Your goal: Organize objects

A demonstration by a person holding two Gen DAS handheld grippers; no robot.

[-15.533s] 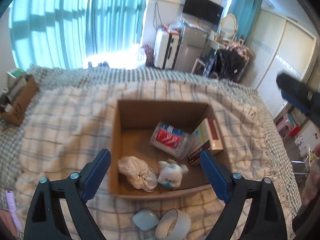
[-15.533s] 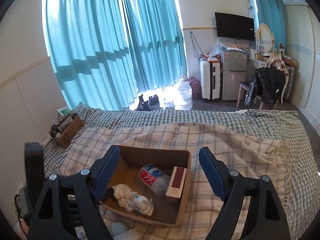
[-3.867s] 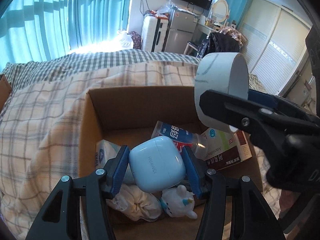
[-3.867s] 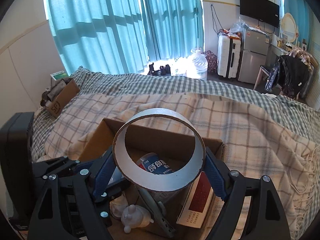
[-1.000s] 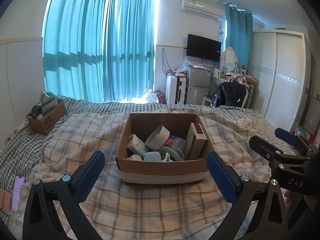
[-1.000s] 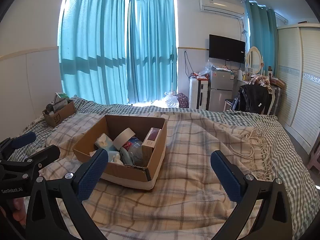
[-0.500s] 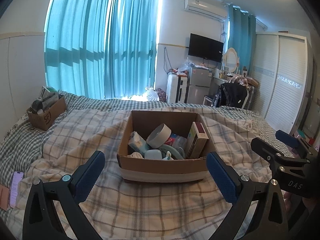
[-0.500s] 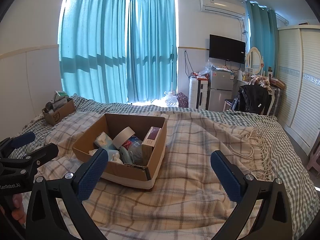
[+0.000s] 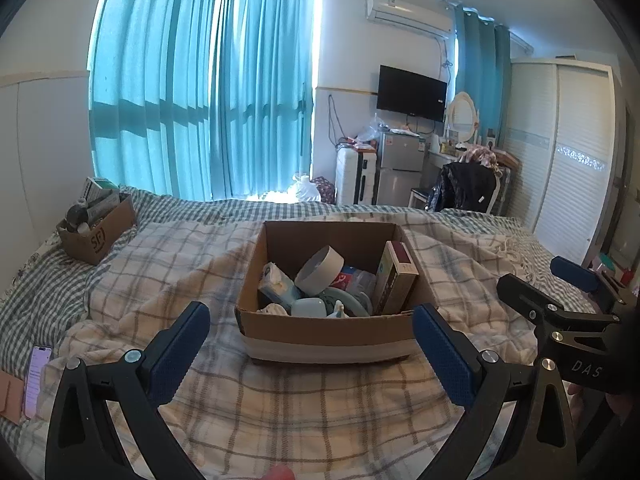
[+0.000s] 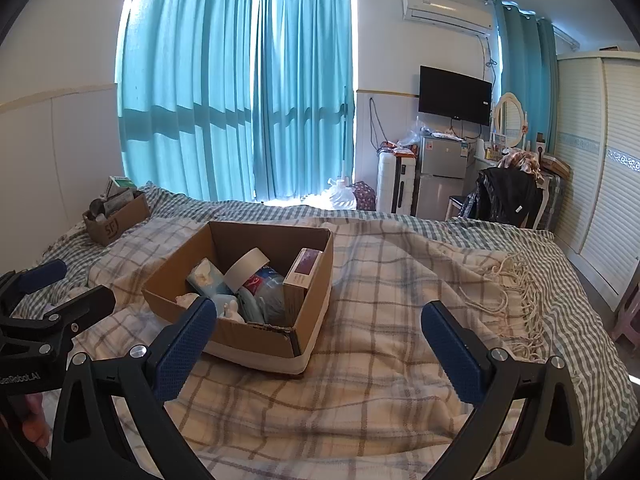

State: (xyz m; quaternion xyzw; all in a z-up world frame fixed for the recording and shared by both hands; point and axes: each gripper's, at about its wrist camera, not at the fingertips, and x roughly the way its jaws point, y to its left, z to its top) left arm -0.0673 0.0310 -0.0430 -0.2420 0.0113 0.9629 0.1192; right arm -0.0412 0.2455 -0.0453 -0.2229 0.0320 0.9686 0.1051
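A cardboard box (image 9: 328,330) sits on the plaid blanket in the middle of the bed; it also shows in the right wrist view (image 10: 256,336). Inside it lie a white tape roll (image 9: 320,270), a pale blue earbud case (image 9: 308,307), a tissue pack (image 9: 276,284), a plastic bottle (image 9: 354,278), an upright carton (image 9: 394,280) and a small white toy (image 9: 339,309). My left gripper (image 9: 310,344) is open and empty, held back in front of the box. My right gripper (image 10: 320,344) is open and empty, to the right of the box.
A second small cardboard box (image 9: 96,230) with items stands at the bed's far left. A phone (image 9: 38,376) lies at the bed's left edge. Beyond the bed are a suitcase (image 9: 354,178), a fridge, a chair with a black jacket (image 9: 466,192) and wardrobe doors.
Both grippers have pulled back slightly from the box in the last second and stay open. Earlier the left held the earbud case and the right the tape roll; both now lie in the box.
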